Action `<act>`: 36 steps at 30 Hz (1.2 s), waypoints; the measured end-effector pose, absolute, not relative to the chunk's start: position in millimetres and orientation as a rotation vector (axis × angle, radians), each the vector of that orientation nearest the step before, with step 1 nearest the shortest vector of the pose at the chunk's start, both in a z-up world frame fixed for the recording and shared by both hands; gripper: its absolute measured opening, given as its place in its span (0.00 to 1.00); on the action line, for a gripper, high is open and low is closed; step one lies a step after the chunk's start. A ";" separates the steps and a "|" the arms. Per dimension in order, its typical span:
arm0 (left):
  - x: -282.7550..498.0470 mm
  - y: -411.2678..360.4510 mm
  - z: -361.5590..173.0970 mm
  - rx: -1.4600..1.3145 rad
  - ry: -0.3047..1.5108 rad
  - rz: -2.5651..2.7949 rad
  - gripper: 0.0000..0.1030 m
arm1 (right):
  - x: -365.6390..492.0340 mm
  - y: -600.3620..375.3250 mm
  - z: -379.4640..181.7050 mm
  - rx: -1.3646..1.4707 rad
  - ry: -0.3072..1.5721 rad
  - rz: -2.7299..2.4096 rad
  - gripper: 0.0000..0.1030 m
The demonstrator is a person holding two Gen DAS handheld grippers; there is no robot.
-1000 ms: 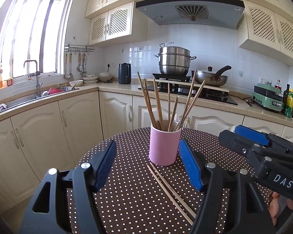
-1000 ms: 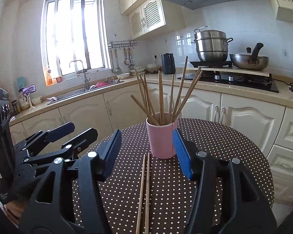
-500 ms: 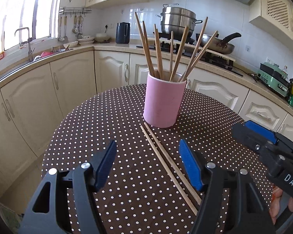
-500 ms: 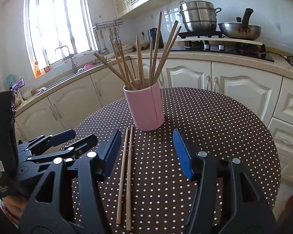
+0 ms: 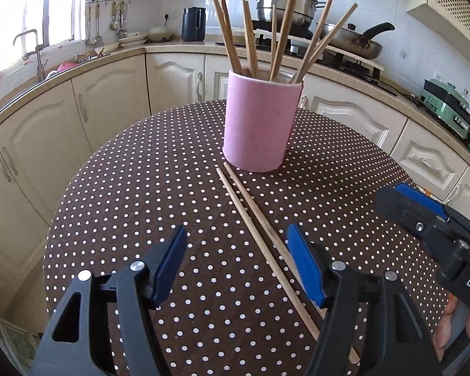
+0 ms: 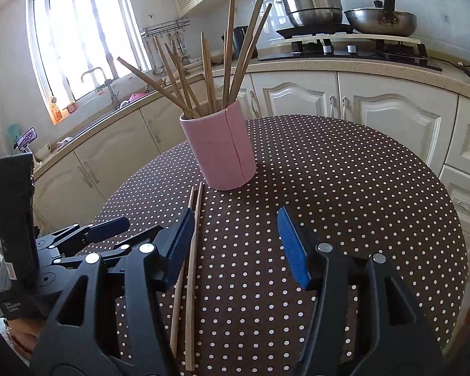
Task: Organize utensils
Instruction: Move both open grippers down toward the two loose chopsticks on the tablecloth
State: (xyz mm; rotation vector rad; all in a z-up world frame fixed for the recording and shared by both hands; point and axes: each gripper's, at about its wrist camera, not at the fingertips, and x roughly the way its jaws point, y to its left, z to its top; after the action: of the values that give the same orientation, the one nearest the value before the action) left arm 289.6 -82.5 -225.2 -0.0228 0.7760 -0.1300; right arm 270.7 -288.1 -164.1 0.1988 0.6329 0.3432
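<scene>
On a round table (image 5: 141,188) covered in brown cloth with white polka dots, two hand-held grippers hover low over a pair of loose wooden chopsticks. At far left of the left wrist view, cream cabinets (image 5: 109,106) curve beneath a counter holding a sink tap (image 5: 31,44) and a hanging utensil rack (image 5: 109,9). Moving right, the left gripper (image 5: 236,266) has its blue-padded fingers (image 5: 169,260) spread wide apart, holding nothing. The loose chopsticks (image 5: 260,228) lie flat and side by side on the cloth, running diagonally from just beside the base of a pink holder (image 5: 260,125) toward the near right; their near ends pass close under the left gripper's right finger. The pink holder stands upright near the table's middle, filled with more chopsticks (image 5: 275,31) fanning outward. Behind it, a steel steamer pot (image 5: 285,3) and a pan (image 5: 354,40) sit on the stove. At far right of that view, the right gripper (image 5: 423,213) comes in from the side. From the right wrist view, the right gripper (image 6: 233,244) is likewise spread open and empty, the loose chopsticks (image 6: 191,266) lying just inside its left finger, with the pink holder (image 6: 219,150) ahead and the left gripper (image 6: 103,228) at the left edge.
</scene>
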 end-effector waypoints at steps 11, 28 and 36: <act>303.4 -98.4 -244.4 0.060 0.873 -0.071 0.64 | 279.2 -289.4 -176.0 0.220 0.665 0.356 0.55; 326.9 -103.8 -247.3 0.107 0.940 -0.076 0.64 | 289.1 -284.8 -179.4 0.209 0.700 0.369 0.55; 322.5 -79.0 -246.2 0.121 0.960 -0.100 0.64 | 294.6 -269.8 -183.8 0.170 0.754 0.387 0.55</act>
State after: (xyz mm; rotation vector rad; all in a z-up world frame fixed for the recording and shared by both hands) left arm 322.5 -79.0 -246.2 0.1214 0.9599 -0.0999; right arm 294.6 -269.8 -183.8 0.1698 0.7535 0.3875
